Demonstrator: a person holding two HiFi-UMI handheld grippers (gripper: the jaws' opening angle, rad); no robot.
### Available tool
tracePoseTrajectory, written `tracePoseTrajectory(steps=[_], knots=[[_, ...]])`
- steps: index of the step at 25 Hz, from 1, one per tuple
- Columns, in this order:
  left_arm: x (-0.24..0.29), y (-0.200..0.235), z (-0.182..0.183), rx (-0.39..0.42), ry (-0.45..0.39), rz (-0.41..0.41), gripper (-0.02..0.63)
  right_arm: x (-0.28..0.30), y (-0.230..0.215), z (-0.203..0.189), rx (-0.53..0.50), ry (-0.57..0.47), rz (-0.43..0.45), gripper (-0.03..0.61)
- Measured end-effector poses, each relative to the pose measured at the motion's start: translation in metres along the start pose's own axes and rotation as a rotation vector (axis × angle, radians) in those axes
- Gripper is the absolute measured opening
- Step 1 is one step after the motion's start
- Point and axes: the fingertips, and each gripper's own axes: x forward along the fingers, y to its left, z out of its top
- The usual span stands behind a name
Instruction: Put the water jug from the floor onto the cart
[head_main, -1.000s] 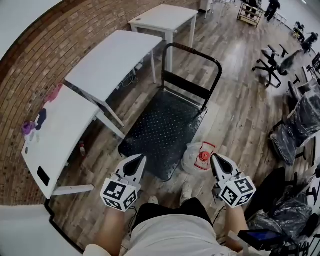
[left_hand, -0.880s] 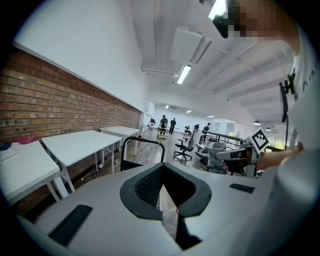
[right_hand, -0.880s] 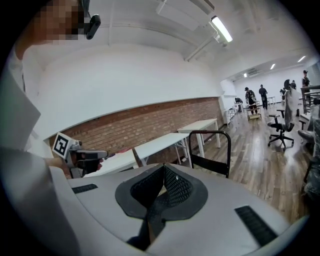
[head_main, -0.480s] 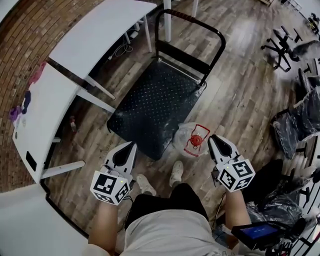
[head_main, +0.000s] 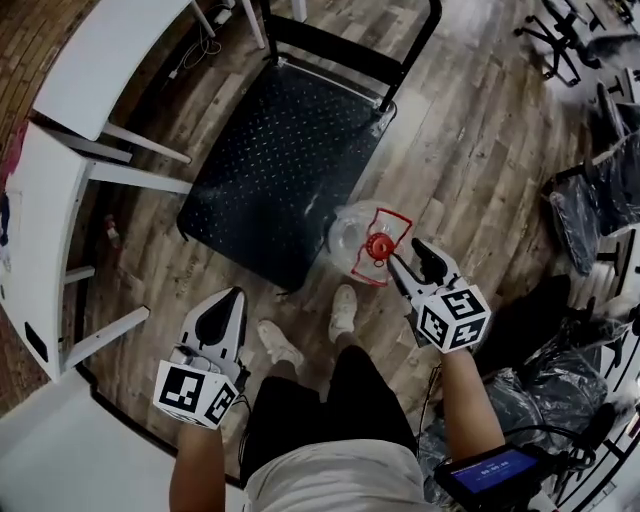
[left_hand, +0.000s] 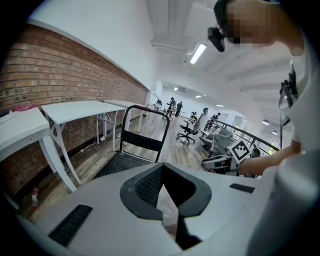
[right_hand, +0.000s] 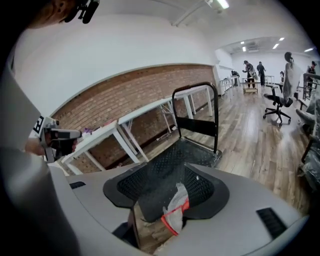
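One water jug (head_main: 356, 230), clear with a red cap (head_main: 379, 245) and a red handle, stands upright on the wooden floor (head_main: 470, 150), not on the cart. In the head view it sits just off the lower right corner of the one black cart (head_main: 285, 160), at about 5 o'clock from the platform's middle. There are two grippers. The right gripper (head_main: 408, 258) is just beside the jug, at about 4 o'clock from the cap, and points up toward it. Its jaws are opening, roughly half apart. The right gripper view shows the red handle and some clear plastic in the gap, but the pads are not pressing on anything. The left gripper (head_main: 234, 298) is well apart from the jug, at about 8 o'clock. Its jaws are together and hold nothing. Two shoes (head_main: 343, 310) (head_main: 277, 345) stand between the grippers. Two white tables (head_main: 100, 70) (head_main: 35, 230) lie at the cart's 9 to 10 o'clock.
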Motion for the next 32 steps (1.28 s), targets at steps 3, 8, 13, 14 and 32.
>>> tracePoseTrajectory(steps=[3, 8, 13, 14, 32], knots=[[0.013, 0.007, -0.014, 0.004, 0.001, 0.002, 0.000, 0.028, -0.015, -0.036, -0.027, 0.065, -0.023, 0.250], [0.027, 0.019, -0.043, 0.005, 0.036, 0.020, 0.000, 0.063, -0.037, -0.080, -0.073, 0.144, -0.071, 0.290], [0.048, 0.036, -0.081, -0.007, 0.081, 0.030, -0.001, 0.100, -0.053, -0.116, -0.134, 0.225, -0.081, 0.310], [0.054, 0.040, -0.088, -0.006, 0.089, 0.031, 0.000, 0.107, -0.056, -0.124, -0.138, 0.241, -0.083, 0.313], [0.127, 0.061, -0.135, 0.005, 0.116, -0.002, 0.000, 0.144, -0.077, -0.188, -0.183, 0.361, -0.109, 0.319]])
